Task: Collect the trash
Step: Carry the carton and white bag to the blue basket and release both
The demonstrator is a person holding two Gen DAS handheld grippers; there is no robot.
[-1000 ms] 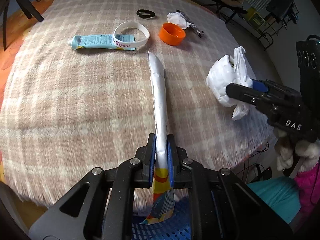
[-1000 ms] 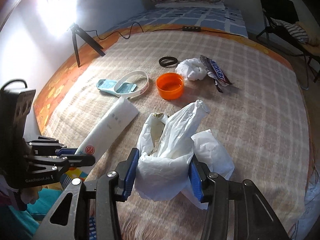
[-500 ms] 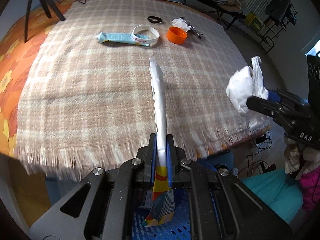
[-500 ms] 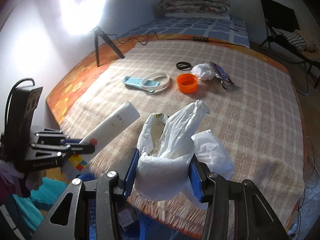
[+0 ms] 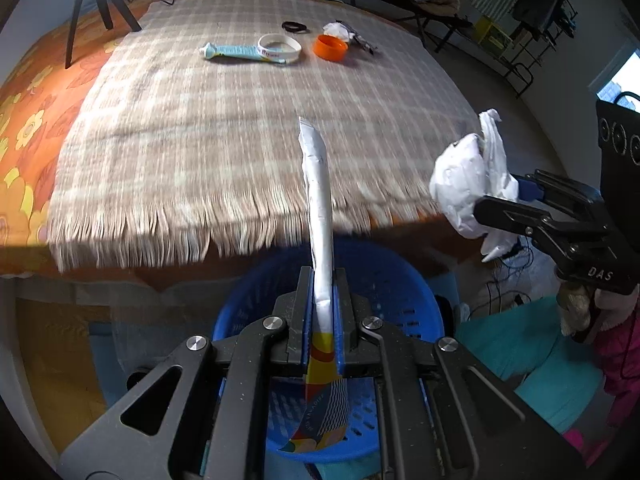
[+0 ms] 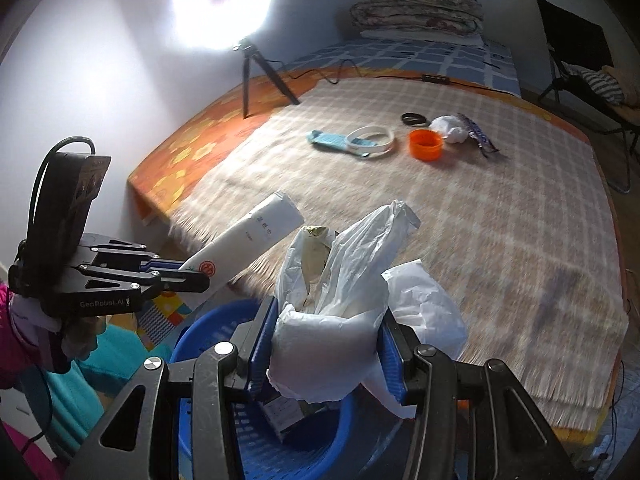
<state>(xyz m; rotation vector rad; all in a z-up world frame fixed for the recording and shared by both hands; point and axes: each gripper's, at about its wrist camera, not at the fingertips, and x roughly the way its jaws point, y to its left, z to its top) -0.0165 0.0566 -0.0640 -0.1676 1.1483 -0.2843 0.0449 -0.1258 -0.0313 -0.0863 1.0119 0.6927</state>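
We are at the carry-to-bin step: both tools are loaded and now hang at the blue basket (image 5: 416, 300) below the foot of the bed (image 5: 24, 92). Our left tool (image 5: 323, 312) is clenched on a flat white wrapper (image 5: 318, 200), which sticks out ahead of its tips while the printed tail hangs behind them, over the basket's mesh floor. Our right tool (image 6: 326, 344) is clamped on a crumpled white plastic bag (image 6: 344, 280), jaws part-way apart around the bulk; the basket rim shows just beneath it, with some rubbish already lying inside.

The next move, as we judge it, calls for letting both loads go over the basket. The long wrapper may want tipping down first, since its far end reaches out past the rim toward the bed.

Far ahead of both tools on the plaid blanket (image 5: 200, 140) remain a tube (image 5: 236, 51), a white wristband (image 5: 279, 47), an orange cap (image 5: 330, 47), a black ring (image 5: 294, 27), a tissue wad (image 5: 337, 30) and a candy wrapper (image 6: 478, 134).

Compared with a second ago, we have drawn back off the blanket: then the wrapper and bag hung over the plaid, now its fringe lies ahead of the tips and the basket fills the view beneath. Both grips are unchanged.
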